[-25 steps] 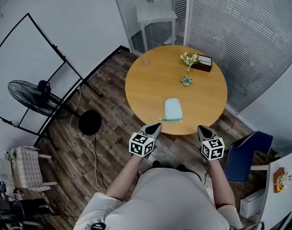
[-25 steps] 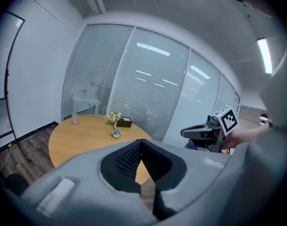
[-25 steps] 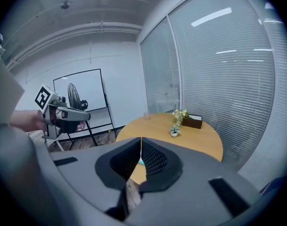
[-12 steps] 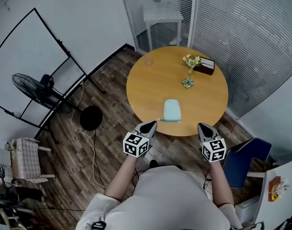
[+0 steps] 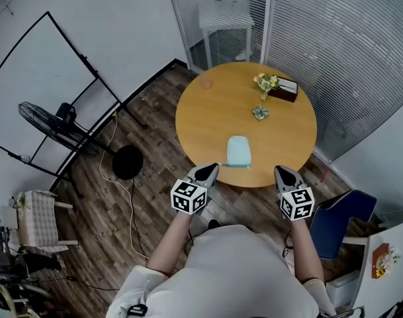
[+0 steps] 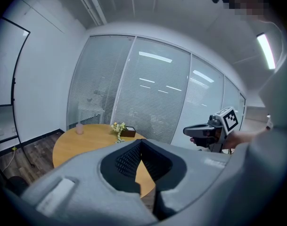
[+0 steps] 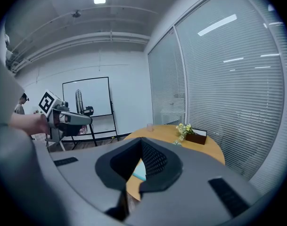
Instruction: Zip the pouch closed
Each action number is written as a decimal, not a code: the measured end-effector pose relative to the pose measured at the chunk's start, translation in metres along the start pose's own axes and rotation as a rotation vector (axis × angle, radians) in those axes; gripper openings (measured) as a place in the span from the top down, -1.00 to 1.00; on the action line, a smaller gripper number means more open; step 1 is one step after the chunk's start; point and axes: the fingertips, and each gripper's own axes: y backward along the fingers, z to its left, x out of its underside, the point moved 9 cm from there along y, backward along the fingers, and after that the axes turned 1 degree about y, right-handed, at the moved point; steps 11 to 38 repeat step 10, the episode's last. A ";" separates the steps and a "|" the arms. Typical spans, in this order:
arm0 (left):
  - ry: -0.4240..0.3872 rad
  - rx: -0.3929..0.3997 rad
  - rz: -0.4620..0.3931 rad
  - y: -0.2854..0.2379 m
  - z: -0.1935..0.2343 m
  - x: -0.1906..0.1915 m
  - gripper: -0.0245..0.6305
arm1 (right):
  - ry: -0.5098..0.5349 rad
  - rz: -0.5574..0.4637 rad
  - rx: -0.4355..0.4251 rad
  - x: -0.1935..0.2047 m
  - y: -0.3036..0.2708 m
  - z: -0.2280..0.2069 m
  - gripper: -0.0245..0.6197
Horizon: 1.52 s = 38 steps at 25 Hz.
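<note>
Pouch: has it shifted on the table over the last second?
No. The pouch lies at the same spot by the table's near edge.

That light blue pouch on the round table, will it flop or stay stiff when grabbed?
Probably floppy: the pouch lies flat with soft rounded corners. Likely light, so it may slide on the smooth table when pushed.

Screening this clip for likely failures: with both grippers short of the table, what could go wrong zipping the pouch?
The light blue fabric pouch lies loose by the near edge of the round wooden table; pulling its zip unpinned could drag it off. The left gripper and right gripper are both shut and empty; unopened, either might just shove the pouch.
</note>
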 end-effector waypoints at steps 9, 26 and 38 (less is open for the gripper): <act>0.000 0.005 -0.005 -0.007 -0.003 -0.002 0.87 | -0.002 -0.020 0.004 -0.001 0.002 -0.010 0.92; 0.000 0.007 -0.006 -0.007 -0.004 -0.002 0.87 | -0.002 -0.022 0.004 -0.001 0.003 -0.009 0.92; 0.000 0.007 -0.006 -0.007 -0.004 -0.002 0.87 | -0.002 -0.022 0.004 -0.001 0.003 -0.009 0.92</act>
